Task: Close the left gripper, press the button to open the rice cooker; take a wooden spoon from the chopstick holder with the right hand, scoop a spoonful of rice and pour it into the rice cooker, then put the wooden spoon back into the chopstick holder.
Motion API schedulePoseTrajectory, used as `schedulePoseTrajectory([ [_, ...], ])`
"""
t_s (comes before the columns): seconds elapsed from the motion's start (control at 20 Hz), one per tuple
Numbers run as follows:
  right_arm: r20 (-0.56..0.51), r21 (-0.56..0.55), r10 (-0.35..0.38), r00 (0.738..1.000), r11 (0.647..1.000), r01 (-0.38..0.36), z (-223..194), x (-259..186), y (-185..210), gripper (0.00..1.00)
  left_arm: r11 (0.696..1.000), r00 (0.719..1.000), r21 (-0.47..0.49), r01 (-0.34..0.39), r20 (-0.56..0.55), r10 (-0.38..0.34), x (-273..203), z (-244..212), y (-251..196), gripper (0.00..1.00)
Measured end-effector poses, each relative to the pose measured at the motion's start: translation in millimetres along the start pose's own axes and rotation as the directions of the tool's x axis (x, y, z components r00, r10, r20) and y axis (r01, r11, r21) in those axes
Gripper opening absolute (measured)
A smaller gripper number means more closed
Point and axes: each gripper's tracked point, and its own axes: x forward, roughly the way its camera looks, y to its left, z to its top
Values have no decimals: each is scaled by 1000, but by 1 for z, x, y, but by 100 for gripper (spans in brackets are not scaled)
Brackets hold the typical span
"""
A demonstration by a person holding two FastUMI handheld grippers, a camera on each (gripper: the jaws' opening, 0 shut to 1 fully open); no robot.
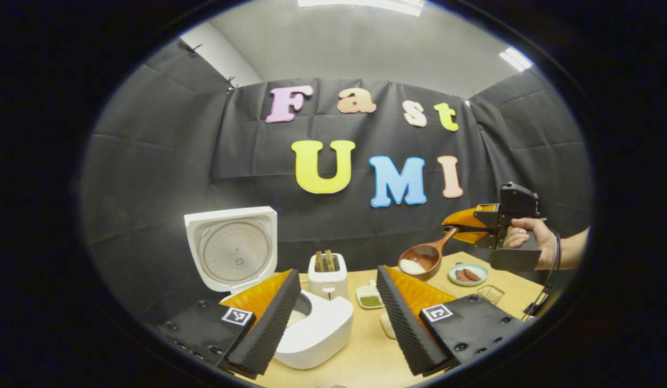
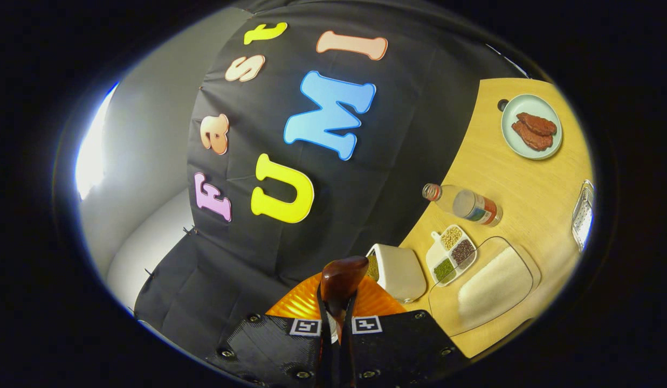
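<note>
The white rice cooker [image 1: 318, 330] stands at the lower left of the left gripper view with its lid [image 1: 233, 249] raised upright. My left gripper [image 1: 336, 323] hangs open in front of it with nothing between its fingers. Behind the cooker is the white chopstick holder [image 1: 328, 277], with wooden utensils standing in it. To the right, a hand holds my right gripper [image 1: 452, 227] above the table, shut on the handle of the wooden spoon [image 1: 422, 258]; white rice lies in its bowl. In the right gripper view the spoon [image 2: 341, 277] sticks out from the shut gripper [image 2: 336, 323], tilted over the chopstick holder [image 2: 400, 272].
On the wooden table [image 2: 527, 178] are a clear tray of rice [image 2: 492, 285], a divided dish of beans [image 2: 452, 253], a bottle lying on its side [image 2: 465, 205], a plate of meat [image 2: 531, 126] and a wire rack [image 2: 581, 215]. The black cloth wall closes off the back.
</note>
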Motion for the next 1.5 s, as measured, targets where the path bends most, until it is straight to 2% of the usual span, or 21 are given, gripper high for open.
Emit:
schedulePoseTrajectory([
  [0.05,-10,-4,6,1000,1000,-6,-5,6,5,6,1000,1000,-3,-6,2,6,-1,0,4,93],
  [0.1,-22,-16,11,1000,1000,-11,-11,10,11,6,1000,1000,-5,-13,3,13,-4,-1,10,98],
  [0.2,-49,-50,11,999,999,-13,-26,23,18,6,1000,1000,-2,-23,1,23,-10,-6,19,99],
  [0.25,-62,-64,11,998,998,-15,-33,30,22,6,1000,1000,1,-24,4,24,-13,-7,22,98],
  [0.3,-76,-74,13,997,997,-19,-42,37,26,6,1000,1000,4,-22,2,22,-17,-11,23,94],
  [0.35,-87,-82,18,996,996,-25,-49,46,30,6,1000,1000,8,-23,-1,23,-19,-13,26,98],
  [0.45,-109,-106,28,994,994,-39,-63,63,37,6,999,999,15,-32,-8,32,-23,-16,36,98],
  [0.5,-119,-120,32,992,992,-46,-71,69,40,6,999,999,10,-38,-7,38,-24,-17,40,94],
  [0.55,-128,-133,34,991,990,-51,-77,76,44,6,999,999,1,-41,-7,41,-25,-17,43,98],
  [0.7,-149,-161,50,988,984,-74,-98,97,52,6,999,999,-1,-54,-4,54,-31,-17,54,98],
  [0.95,-207,-222,35,978,972,-82,-128,128,58,6,997,997,-10,-78,-7,77,-37,-20,67,99],
  [1.0,-218,-233,34,975,969,-86,-134,135,59,6,996,996,-14,-83,-7,83,-38,-20,70,94],
  [1.05,-227,-244,33,973,966,-89,-139,142,61,6,996,996,-15,-90,-9,90,-39,-21,72,98],
  [1.1,-238,-250,34,971,963,-95,-144,149,63,6,995,995,-13,-99,-11,99,-40,-25,74,98],
  [1.25,-269,-289,34,963,951,-114,-162,170,69,6,992,992,-18,-126,-10,126,-41,-24,77,98],
  [1.3,-280,-309,29,960,944,-118,-169,177,72,6,991,992,-21,-129,-7,129,-42,-24,76,94],
  [1.35,-291,-327,25,956,937,-124,-177,183,75,6,991,991,-22,-131,-6,131,-42,-25,75,98],
  [1.4,-305,-345,19,952,930,-129,-185,189,77,6,991,991,-23,-132,-10,132,-42,-26,75,94],
  [1.45,-318,-364,17,948,921,-138,-193,195,79,6,991,991,-24,-134,-10,134,-43,-26,75,98],
  [1.5,-332,-381,16,943,912,-149,-202,199,81,6,990,991,-23,-136,-7,136,-45,-26,76,94],
])
